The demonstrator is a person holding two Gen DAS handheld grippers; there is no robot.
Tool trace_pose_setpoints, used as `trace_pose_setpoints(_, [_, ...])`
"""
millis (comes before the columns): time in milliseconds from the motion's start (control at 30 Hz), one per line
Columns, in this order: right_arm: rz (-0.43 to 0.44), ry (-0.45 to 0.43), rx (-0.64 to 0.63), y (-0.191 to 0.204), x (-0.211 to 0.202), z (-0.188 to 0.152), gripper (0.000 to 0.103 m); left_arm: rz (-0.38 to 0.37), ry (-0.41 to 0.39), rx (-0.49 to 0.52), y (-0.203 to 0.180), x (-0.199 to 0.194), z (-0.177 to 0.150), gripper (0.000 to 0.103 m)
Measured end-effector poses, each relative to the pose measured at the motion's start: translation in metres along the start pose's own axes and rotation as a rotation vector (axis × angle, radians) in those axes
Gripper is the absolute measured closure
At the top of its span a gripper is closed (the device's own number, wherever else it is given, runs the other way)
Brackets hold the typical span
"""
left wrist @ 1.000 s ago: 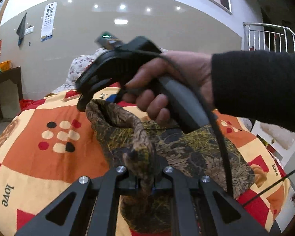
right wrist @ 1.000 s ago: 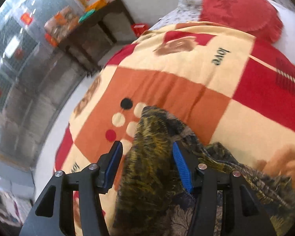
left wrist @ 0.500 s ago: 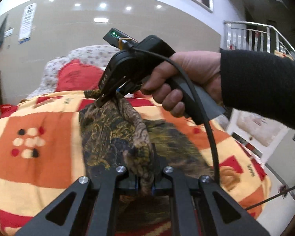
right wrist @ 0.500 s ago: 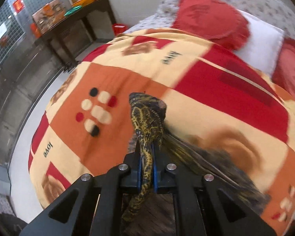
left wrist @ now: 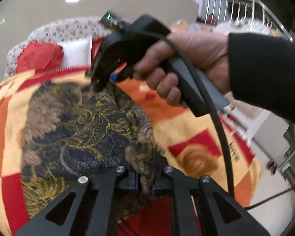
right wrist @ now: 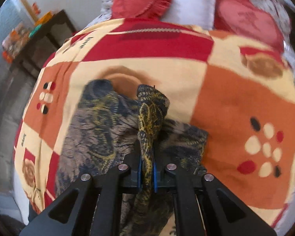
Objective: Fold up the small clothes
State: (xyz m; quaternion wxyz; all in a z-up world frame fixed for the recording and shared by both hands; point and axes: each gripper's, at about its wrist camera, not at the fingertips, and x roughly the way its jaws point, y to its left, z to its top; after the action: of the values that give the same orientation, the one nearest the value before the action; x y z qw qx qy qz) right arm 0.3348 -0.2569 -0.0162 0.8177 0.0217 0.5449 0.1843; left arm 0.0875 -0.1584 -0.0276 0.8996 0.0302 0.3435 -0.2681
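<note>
A dark garment with a brown and gold floral print (left wrist: 78,133) lies partly spread on the patterned blanket (left wrist: 196,133). My left gripper (left wrist: 144,182) is shut on a bunched edge of it at the bottom of the left wrist view. Further up in that view a hand (left wrist: 186,59) in a dark sleeve holds my right gripper (left wrist: 98,83), whose tip pinches another part of the cloth. In the right wrist view the garment (right wrist: 100,129) hangs as a ridge between the blue pads of the right gripper (right wrist: 147,175). Those jaws are opening slightly, with the fold still pressed between them.
The bed is covered by an orange, red and cream blanket (right wrist: 236,102). Red heart cushions (right wrist: 139,0) and a white pillow (right wrist: 190,2) lie at its head. A dark side table (right wrist: 49,29) stands beside the bed. A metal railing (left wrist: 236,9) rises behind the hand.
The right gripper, open around the cloth a second ago, has shut on a fold. Both grippers have carried the garment across the bed toward the cushions.
</note>
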Motion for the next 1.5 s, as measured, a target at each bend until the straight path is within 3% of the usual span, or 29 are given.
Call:
trace_pose_setpoints(100, [0.077, -0.054, 0.135, -0.022, 0.005, -0.013, 0.084, -0.036, 0.098, -0.029, 0.001, 0.019, -0.015, 0.085])
trace_pose_setpoints(167, [0.138, -0.141, 0.203, -0.033, -0.013, -0.022, 0.084, -0.067, 0.099, -0.021, 0.002, 0.008, -0.02, 0.072])
trace_pose_setpoints(267, [0.204, -0.309, 0.23, -0.041, -0.066, -0.043, 0.082, -0.086, 0.082, 0.012, 0.008, -0.021, -0.031, 0.063])
trace_pose_setpoints(367, [0.148, -0.372, 0.139, -0.025, -0.106, -0.073, 0.08, -0.027, 0.026, -0.013, 0.032, -0.057, -0.037, 0.062])
trace_pose_setpoints(500, [0.082, -0.37, -0.041, 0.026, -0.114, -0.131, 0.083, 0.122, -0.061, -0.165, 0.083, -0.079, -0.027, 0.061])
trace_pose_setpoints(533, [0.078, -0.366, -0.076, 0.038, -0.109, -0.148, 0.085, 0.161, -0.041, -0.201, 0.097, -0.073, -0.027, 0.071])
trace_pose_setpoints(567, [0.066, -0.36, -0.101, 0.049, -0.103, -0.16, 0.091, 0.168, -0.003, -0.23, 0.107, -0.061, -0.028, 0.098])
trace_pose_setpoints(600, [0.04, -0.33, -0.118, 0.061, -0.089, -0.172, 0.094, 0.153, 0.071, -0.273, 0.118, -0.042, -0.033, 0.103])
trace_pose_setpoints(667, [0.013, -0.263, -0.117, 0.068, -0.063, -0.188, 0.097, 0.131, 0.151, -0.315, 0.127, -0.019, -0.048, 0.103])
trace_pose_setpoints(733, [-0.097, -0.161, -0.094, 0.061, -0.027, -0.203, 0.097, 0.143, 0.142, -0.283, 0.119, -0.013, -0.057, 0.103])
trace_pose_setpoints(767, [-0.135, -0.141, -0.084, 0.054, -0.016, -0.21, 0.103, 0.144, 0.149, -0.27, 0.116, -0.012, -0.055, 0.103])
trace_pose_setpoints(833, [-0.082, -0.191, -0.023, 0.039, -0.016, -0.221, 0.103, 0.139, 0.17, -0.249, 0.115, -0.013, -0.047, 0.103])
trace_pose_setpoints(933, [-0.057, -0.192, 0.015, 0.036, -0.033, -0.21, 0.103, 0.119, 0.113, -0.25, 0.125, -0.026, -0.017, 0.103])
trace_pose_setpoints(1000, [-0.063, -0.268, 0.012, 0.041, -0.055, -0.191, 0.102, 0.123, 0.055, -0.26, 0.136, -0.032, 0.011, 0.098])
trace_pose_setpoints(1033, [-0.06, -0.307, 0.025, 0.041, -0.065, -0.177, 0.102, 0.127, 0.037, -0.264, 0.139, -0.028, 0.025, 0.092])
trace_pose_setpoints(1100, [-0.084, -0.386, 0.079, 0.044, -0.077, -0.146, 0.102, 0.145, -0.001, -0.277, 0.15, -0.009, 0.064, 0.09])
trace_pose_setpoints(1200, [-0.152, -0.449, 0.183, 0.047, -0.073, -0.105, 0.102, 0.18, -0.022, -0.34, 0.172, 0.024, 0.104, 0.082])
trace_pose_setpoints(1267, [-0.197, -0.473, 0.228, 0.053, -0.059, -0.077, 0.102, 0.224, -0.038, -0.348, 0.179, 0.043, 0.116, 0.075])
trace_pose_setpoints(1333, [-0.263, -0.474, 0.249, 0.051, -0.044, -0.057, 0.102, 0.26, -0.007, -0.369, 0.186, 0.064, 0.119, 0.074])
trace_pose_setpoints(1400, [-0.278, -0.429, 0.253, 0.045, -0.018, -0.041, 0.102, 0.263, 0.037, -0.378, 0.192, 0.087, 0.111, 0.071])
trace_pose_setpoints(1500, [-0.349, -0.338, 0.208, 0.033, 0.028, -0.045, 0.102, 0.276, 0.065, -0.338, 0.191, 0.112, 0.083, 0.071])
